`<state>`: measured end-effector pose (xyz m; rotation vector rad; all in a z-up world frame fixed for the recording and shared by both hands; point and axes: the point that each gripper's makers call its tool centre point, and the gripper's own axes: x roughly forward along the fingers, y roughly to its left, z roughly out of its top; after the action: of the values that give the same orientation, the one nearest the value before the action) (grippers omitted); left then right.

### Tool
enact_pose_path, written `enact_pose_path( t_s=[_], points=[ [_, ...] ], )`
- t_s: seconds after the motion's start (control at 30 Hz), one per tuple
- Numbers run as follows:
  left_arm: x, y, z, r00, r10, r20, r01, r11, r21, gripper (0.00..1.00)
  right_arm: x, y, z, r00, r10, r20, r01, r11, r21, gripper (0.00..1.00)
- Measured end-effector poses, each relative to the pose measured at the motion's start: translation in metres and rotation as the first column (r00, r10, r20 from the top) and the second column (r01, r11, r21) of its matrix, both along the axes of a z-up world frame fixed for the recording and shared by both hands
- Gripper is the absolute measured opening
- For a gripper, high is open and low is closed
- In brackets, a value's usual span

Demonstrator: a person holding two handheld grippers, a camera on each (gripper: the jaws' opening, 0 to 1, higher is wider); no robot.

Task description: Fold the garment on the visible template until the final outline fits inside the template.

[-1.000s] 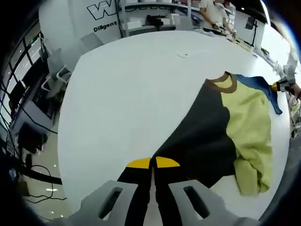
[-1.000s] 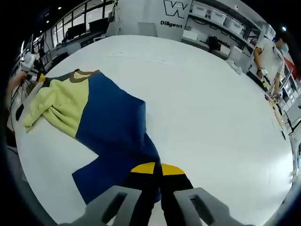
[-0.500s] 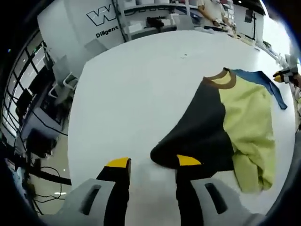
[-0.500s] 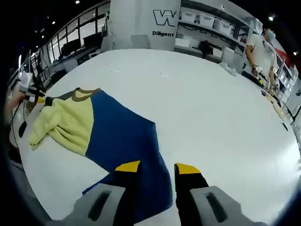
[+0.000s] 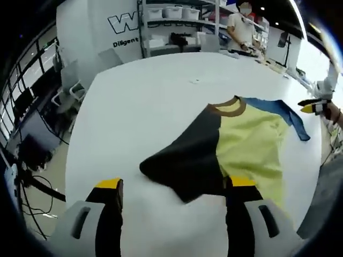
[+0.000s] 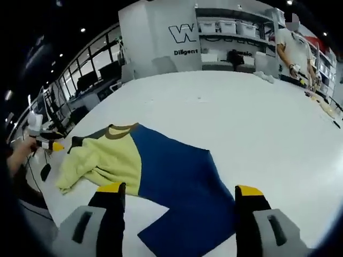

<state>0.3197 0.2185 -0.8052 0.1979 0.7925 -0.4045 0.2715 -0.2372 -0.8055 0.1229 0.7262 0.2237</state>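
A garment lies flat on the white table (image 5: 150, 91), with a yellow-green middle, a brown collar, one black sleeve side and one blue sleeve side. In the left gripper view the black part (image 5: 187, 155) is nearest, with the yellow part (image 5: 252, 150) and blue sleeve (image 5: 284, 112) beyond. My left gripper (image 5: 174, 186) is open above the black edge, holding nothing. In the right gripper view the blue part (image 6: 182, 176) is nearest and the yellow part (image 6: 102, 158) bunches at the left. My right gripper (image 6: 179, 190) is open over the blue cloth. No template outline is visible.
The other gripper's yellow tip, held by a hand, shows at the far edge in each view (image 5: 316, 104) (image 6: 45, 144). Shelves with bins (image 6: 236, 32) and a person (image 6: 292, 45) stand beyond the table. Chairs and cables (image 5: 37, 139) lie off the table's side.
Both grippers opened and let go of the sleeves, black on the left and blue on the right. Both have pulled back and risen; the garment now lies spread on the table.
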Motion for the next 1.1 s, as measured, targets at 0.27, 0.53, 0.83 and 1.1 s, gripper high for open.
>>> enact_pose_path(
  t_s=[0.27, 0.53, 0.83, 1.1],
  points=[
    [-0.032, -0.023, -0.002, 0.998, -0.032, -0.045, 0.029, 0.998, -0.058, 0.92, -0.01, 0.029, -0.003, 0.998, 0.056, 0.028, -0.057, 0.998, 0.024, 0.95],
    [-0.059, -0.046, 0.002, 0.996, -0.083, -0.016, 0.082, 0.994, -0.07, 0.99, -0.023, 0.059, -0.006, 0.986, 0.159, 0.054, -0.159, 0.987, 0.007, 0.99],
    [-0.084, -0.068, -0.007, 0.993, -0.11, -0.047, 0.106, 0.99, -0.089, 0.99, -0.032, 0.091, -0.006, 0.969, 0.235, 0.076, -0.238, 0.971, 0.026, 0.99],
    [-0.096, -0.083, -0.012, 0.986, -0.158, -0.045, 0.152, 0.982, -0.11, 0.82, -0.043, 0.114, -0.009, 0.956, 0.277, 0.093, -0.282, 0.959, 0.038, 0.96]
  ],
)
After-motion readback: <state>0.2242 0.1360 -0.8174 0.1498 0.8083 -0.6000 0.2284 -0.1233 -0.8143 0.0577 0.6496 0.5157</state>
